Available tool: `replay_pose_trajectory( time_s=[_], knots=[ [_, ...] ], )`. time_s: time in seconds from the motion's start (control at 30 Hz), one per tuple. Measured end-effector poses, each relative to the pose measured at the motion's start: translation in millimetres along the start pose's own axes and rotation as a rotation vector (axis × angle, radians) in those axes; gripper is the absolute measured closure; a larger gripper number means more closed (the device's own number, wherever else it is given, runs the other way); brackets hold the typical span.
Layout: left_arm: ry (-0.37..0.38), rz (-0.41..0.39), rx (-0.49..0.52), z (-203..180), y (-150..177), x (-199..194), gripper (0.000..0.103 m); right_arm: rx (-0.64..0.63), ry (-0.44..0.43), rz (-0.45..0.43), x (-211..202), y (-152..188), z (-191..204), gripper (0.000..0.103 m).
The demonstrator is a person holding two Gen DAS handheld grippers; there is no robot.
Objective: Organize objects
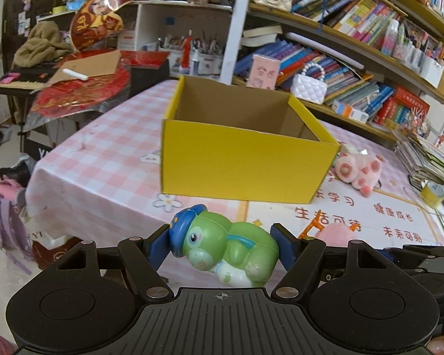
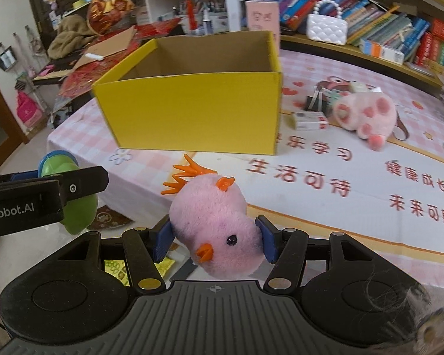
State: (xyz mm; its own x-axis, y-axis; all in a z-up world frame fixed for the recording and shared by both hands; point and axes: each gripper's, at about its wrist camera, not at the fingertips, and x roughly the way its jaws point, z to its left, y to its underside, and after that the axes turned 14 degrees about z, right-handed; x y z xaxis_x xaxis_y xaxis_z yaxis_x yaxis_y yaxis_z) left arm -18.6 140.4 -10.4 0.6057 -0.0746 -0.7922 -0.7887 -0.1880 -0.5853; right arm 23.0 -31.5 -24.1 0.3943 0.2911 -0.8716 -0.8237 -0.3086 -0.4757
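My left gripper is shut on a green plastic frog toy with a blue cap, held above the table's near edge. My right gripper is shut on a pink plush chick with orange feet, held upside down. An open, empty yellow cardboard box stands on the pink checked tablecloth ahead of both grippers; it also shows in the right wrist view. The left gripper with the frog shows at the left of the right wrist view. The chick shows in the left wrist view.
A pink plush piglet lies right of the box, with a small white carton and a black binder clip beside it. Bookshelves with a white quilted handbag run behind. A cluttered side table stands at the left.
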Motion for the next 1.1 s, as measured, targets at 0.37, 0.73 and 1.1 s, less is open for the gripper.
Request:
replay_pose_trajectory(
  time_s=[0.37, 0.73, 1.1],
  knots=[
    [0.014, -0.036, -0.025, 15.3, -0.4, -8.4, 0.031, -0.050, 0.020, -0.008, -3.9, -2.2, 21.1, 0.047],
    [0.061, -0.156, -0.042, 15.4, -37.1, -19.3, 0.031, 0.024, 0.062, -0.169, -25.9, -33.8, 9.2, 0.047],
    [0.037, -0.235, -0.010, 8.6, -92.8, -5.2, 0.031, 0.000, 0.073, -0.289, -25.9, -106.0, -0.9, 0.047]
  ],
)
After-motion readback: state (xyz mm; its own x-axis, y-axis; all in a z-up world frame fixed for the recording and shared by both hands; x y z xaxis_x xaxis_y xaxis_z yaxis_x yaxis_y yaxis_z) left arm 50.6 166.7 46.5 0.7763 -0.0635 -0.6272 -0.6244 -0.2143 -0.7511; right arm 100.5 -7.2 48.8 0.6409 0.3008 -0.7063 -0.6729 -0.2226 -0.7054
